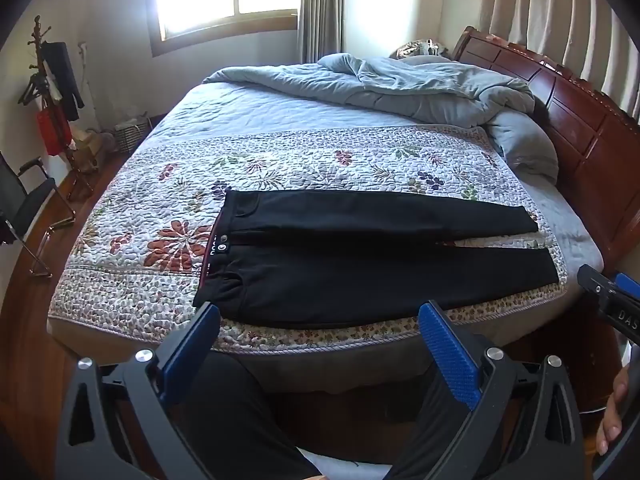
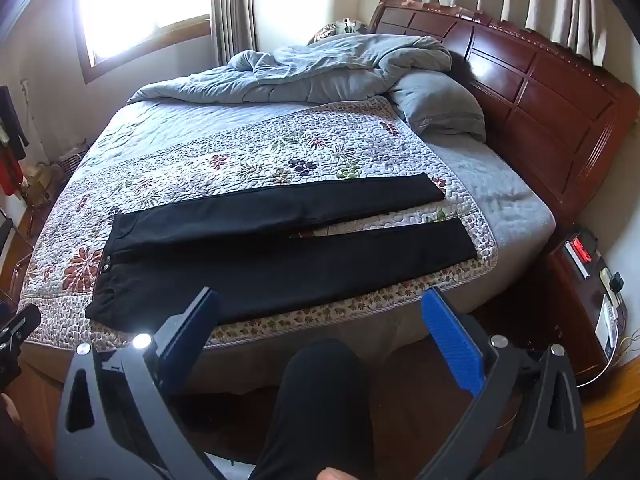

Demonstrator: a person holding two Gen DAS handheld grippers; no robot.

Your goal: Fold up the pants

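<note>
Black pants (image 1: 360, 252) lie flat on the flowered quilt (image 1: 280, 160) of a bed, waistband to the left, both legs stretched to the right and slightly apart. The right wrist view shows the same pants (image 2: 280, 252) on the quilt (image 2: 240, 152). My left gripper (image 1: 320, 320) hovers open off the near edge of the bed, close to the waist end, nothing between its blue pads. My right gripper (image 2: 320, 308) is open too, in front of the near leg. The right gripper's tip (image 1: 608, 296) shows at the right edge of the left wrist view.
A crumpled grey duvet (image 1: 400, 88) and pillow (image 2: 440, 112) lie at the far side by the dark wooden headboard (image 2: 540, 92). A nightstand (image 2: 592, 280) with small items stands right of the bed. A chair (image 1: 24, 208) and coat stand (image 1: 52, 92) are left. The person's dark-clad legs (image 2: 320, 400) are below.
</note>
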